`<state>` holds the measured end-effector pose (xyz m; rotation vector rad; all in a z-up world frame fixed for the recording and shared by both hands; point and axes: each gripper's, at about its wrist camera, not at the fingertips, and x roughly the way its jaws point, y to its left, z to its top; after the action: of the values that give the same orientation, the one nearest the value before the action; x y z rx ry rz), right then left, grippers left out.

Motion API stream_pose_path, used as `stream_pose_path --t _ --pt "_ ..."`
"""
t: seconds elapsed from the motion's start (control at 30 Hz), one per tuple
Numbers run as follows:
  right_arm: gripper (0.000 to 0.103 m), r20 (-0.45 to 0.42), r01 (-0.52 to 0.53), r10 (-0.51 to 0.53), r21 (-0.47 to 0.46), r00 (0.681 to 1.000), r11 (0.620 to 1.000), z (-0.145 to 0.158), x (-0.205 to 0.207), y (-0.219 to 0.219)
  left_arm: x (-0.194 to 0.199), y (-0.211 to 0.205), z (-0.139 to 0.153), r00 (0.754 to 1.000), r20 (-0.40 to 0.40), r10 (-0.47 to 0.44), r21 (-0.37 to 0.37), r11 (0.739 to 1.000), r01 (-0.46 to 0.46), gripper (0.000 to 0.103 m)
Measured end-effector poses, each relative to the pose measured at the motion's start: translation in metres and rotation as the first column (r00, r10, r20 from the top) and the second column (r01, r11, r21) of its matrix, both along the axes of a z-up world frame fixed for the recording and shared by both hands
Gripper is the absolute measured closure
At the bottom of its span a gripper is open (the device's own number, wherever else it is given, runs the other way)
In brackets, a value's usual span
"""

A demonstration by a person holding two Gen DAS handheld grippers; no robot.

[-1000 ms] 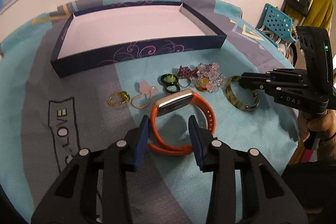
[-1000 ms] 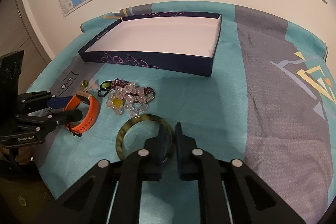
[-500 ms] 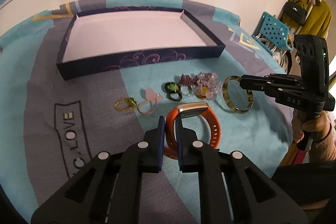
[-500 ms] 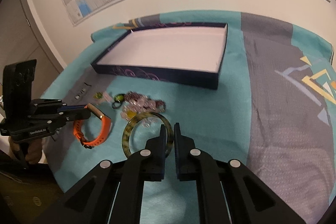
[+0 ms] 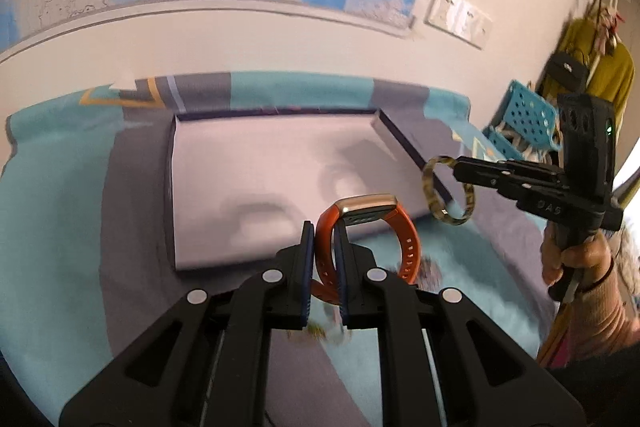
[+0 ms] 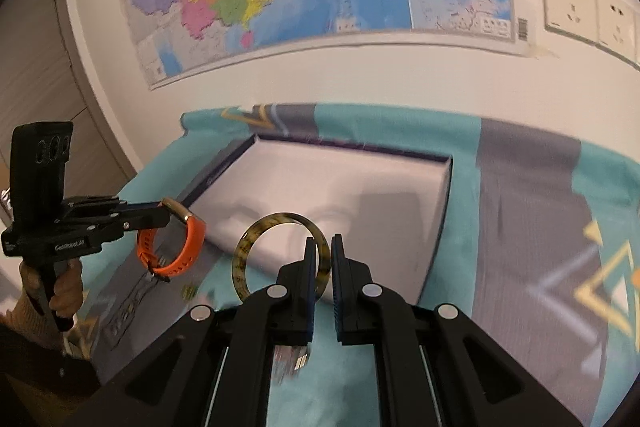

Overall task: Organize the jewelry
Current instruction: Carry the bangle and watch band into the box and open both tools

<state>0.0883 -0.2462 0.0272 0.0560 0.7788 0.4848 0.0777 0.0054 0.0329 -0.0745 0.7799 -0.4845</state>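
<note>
1. While the left gripper point(image 5: 324, 239) pinches the orange watch band point(image 5: 404, 243) at lower centre of its view, the band hangs above the near edge of the open box point(image 5: 256, 179).
2. The right gripper point(image 6: 324, 259) clamps the mottled bangle point(image 6: 248, 247), lifted at centre frame before the box.
3. Remaining jewelry point(image 5: 428, 269) blurs on the teal cloth point(image 5: 48, 187) below.

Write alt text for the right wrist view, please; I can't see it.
The right tongs grip a mottled olive bangle above the near edge of an open white-lined box. At left, the left tongs hold an orange watch over the teal cloth.
</note>
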Motion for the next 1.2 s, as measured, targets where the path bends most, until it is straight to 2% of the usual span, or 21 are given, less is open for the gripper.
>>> stream_pose_path --t 0.23,0.5,0.77,1.07,1.17,1.2 --pt "0.097 -0.035 0.021 -0.021 -0.009 0.999 1.000 -0.011 0.069 0.014 0.071 -0.003 -0.005 0.998 -0.040 0.048 -0.013 0.999 -0.048 0.093" --pt "0.097 -0.106 0.073 -0.078 -0.050 0.991 0.996 -0.033 0.128 0.025 0.139 -0.006 -0.034 0.985 -0.141 0.100 -0.016 0.994 -0.104 0.093" --pt "0.097 -0.196 0.108 -0.120 -0.069 0.973 0.992 -0.054 0.162 0.027 0.177 -0.011 -0.058 0.966 -0.205 0.156 0.028 0.988 -0.154 0.093" --pt "0.095 -0.229 0.136 -0.154 -0.092 0.961 0.986 -0.065 0.175 0.034 0.200 -0.020 -0.067 0.950 -0.245 0.194 0.072 0.981 -0.182 0.091" --pt "0.090 -0.205 0.161 -0.173 -0.072 0.963 0.984 -0.058 0.170 0.030 0.200 -0.018 -0.068 0.949 -0.244 0.199 0.064 0.980 -0.190 0.080" --pt "0.084 -0.193 0.166 -0.174 -0.058 0.966 0.984 -0.055 0.166 0.028 0.197 -0.017 -0.067 0.952 -0.232 0.200 0.064 0.980 -0.191 0.074"
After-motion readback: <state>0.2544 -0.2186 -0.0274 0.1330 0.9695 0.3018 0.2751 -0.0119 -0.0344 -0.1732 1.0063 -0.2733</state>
